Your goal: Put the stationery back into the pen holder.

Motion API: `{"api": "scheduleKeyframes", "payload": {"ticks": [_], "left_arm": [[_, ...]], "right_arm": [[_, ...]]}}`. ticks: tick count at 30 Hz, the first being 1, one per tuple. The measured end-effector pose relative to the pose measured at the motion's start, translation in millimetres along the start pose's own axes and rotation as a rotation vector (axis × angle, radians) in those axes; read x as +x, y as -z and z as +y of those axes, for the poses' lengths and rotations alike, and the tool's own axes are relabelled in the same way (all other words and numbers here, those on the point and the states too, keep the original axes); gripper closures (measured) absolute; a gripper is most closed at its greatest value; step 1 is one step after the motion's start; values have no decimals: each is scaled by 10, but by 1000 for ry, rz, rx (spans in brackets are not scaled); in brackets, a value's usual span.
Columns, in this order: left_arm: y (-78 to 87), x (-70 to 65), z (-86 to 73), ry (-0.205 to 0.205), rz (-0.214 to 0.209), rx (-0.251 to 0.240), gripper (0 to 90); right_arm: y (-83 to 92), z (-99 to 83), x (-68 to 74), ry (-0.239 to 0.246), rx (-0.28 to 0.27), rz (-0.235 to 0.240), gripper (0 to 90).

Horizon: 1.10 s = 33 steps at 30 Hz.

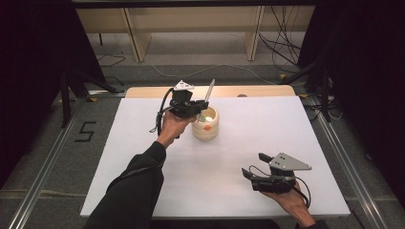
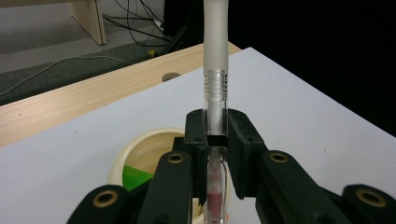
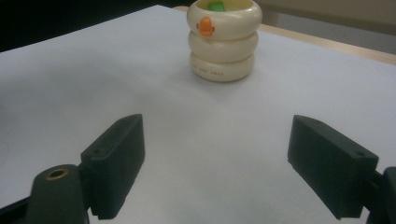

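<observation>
Pickup looks done — my left fingers (image 2: 215, 140) pinch the glass pipette (image 2: 215, 84) upright over the cream ringed cup (image 1: 206, 125) near the tabletop's (image 1: 143, 181) far edge; lowering it in is left — my right fingers (image 3: 215, 163) spread, idle near the near right corner.

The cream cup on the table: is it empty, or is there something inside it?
Not empty. The cream cup stands upright, and a green thing shows inside its open top; the left gripper view also shows green inside. What the green thing is, I cannot tell.
</observation>
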<state>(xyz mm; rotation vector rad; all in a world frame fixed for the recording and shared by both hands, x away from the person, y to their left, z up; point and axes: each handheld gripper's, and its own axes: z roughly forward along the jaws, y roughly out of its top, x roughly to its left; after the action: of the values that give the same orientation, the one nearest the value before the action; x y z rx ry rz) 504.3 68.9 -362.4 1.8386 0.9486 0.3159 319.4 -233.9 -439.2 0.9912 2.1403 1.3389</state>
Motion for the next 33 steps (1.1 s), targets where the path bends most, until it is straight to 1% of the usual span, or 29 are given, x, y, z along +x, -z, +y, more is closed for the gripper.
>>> {"api": "scheduleKeyframes", "payload": {"ticks": [3,4,10,11,12,16,17,18,19,21,24,29,30,33], "left_arm": [[-20,11,14,-3,4,-7,788],[-47,20,24,7,7,-21,788],[-116,36,35,8,17,-26,787],[-131,39,33,6,20,-22,787],[-164,49,22,13,25,-21,787],[-216,79,-1,17,33,-19,785],[-250,88,-18,32,37,-21,786],[-250,88,-18,32,37,-21,786],[-274,106,-33,20,45,-13,786],[-296,119,-43,24,49,-14,785],[-321,136,-63,31,49,-11,785],[-349,135,-90,29,57,0,784],[-369,134,-100,50,53,-2,784],[-391,135,-110,46,57,8,784]], "right_arm": [[-4,-4,1,2,4,-2,199],[-6,-5,0,3,5,-3,199],[-13,-9,12,0,8,3,200],[-13,-9,12,0,8,3,200],[-15,-9,12,11,5,3,201],[-12,-8,19,10,11,3,202],[-11,-7,21,9,11,4,202],[-11,-7,21,9,11,4,202],[-13,-8,21,11,8,5,202],[-12,-9,19,13,12,5,203],[-14,-10,19,14,12,7,204],[-16,-13,22,16,13,6,206],[-17,-14,23,16,13,6,207],[-22,-13,22,22,13,5,208]]}}
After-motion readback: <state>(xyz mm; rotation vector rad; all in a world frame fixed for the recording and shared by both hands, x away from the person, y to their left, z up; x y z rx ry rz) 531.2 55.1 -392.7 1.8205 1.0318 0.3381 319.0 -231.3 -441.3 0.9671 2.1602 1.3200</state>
